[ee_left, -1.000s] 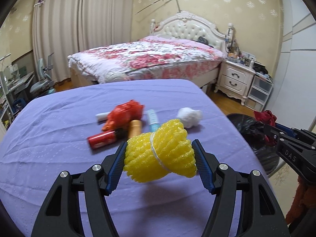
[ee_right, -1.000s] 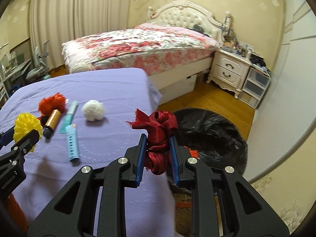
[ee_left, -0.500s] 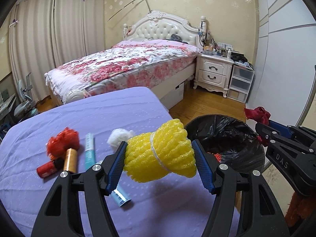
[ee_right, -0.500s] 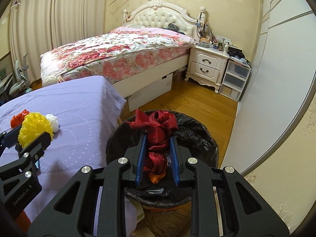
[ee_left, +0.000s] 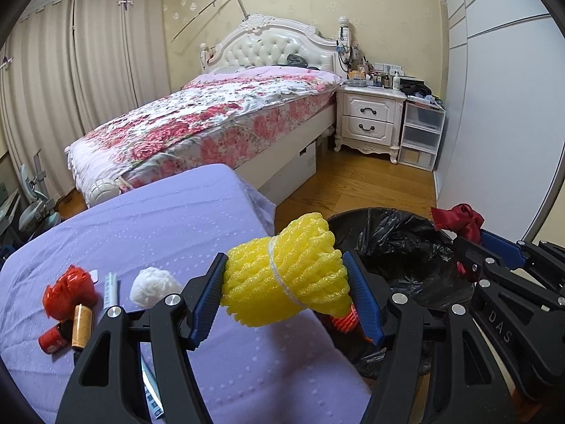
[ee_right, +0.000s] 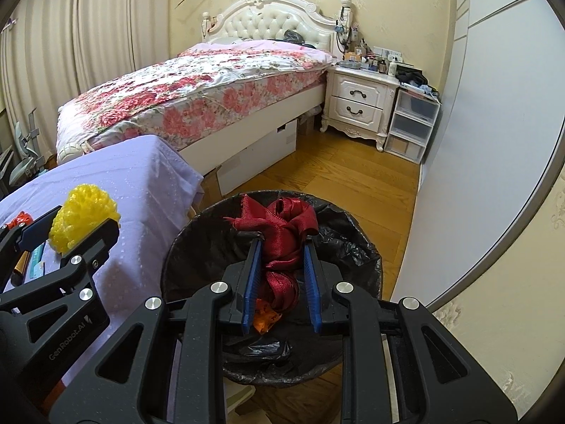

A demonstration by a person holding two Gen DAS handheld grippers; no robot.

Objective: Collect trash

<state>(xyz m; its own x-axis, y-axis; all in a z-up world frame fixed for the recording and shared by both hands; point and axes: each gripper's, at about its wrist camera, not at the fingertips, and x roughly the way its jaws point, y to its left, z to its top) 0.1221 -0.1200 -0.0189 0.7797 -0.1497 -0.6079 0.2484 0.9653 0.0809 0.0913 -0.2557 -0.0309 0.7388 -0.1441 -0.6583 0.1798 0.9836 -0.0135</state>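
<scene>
My left gripper is shut on a bundle of yellow foam netting tied with a white band, held over the right edge of the purple table, beside the bin. My right gripper is shut on a crumpled dark red ribbon, held above the mouth of the black-lined trash bin. The bin stands on the floor right of the table, with orange scraps inside. On the table lie a red net, a white foam ball, a red can, a gold tube and a teal tube.
A bed with a floral cover stands behind the table. A white nightstand and clear drawers stand by the far wall. Wooden floor lies between bed, bin and the white wardrobe wall.
Both grippers have swung right, away from the table's middle toward the bin. The red ribbon now hangs over the bin's mouth; the yellow netting has reached the table's right edge.
</scene>
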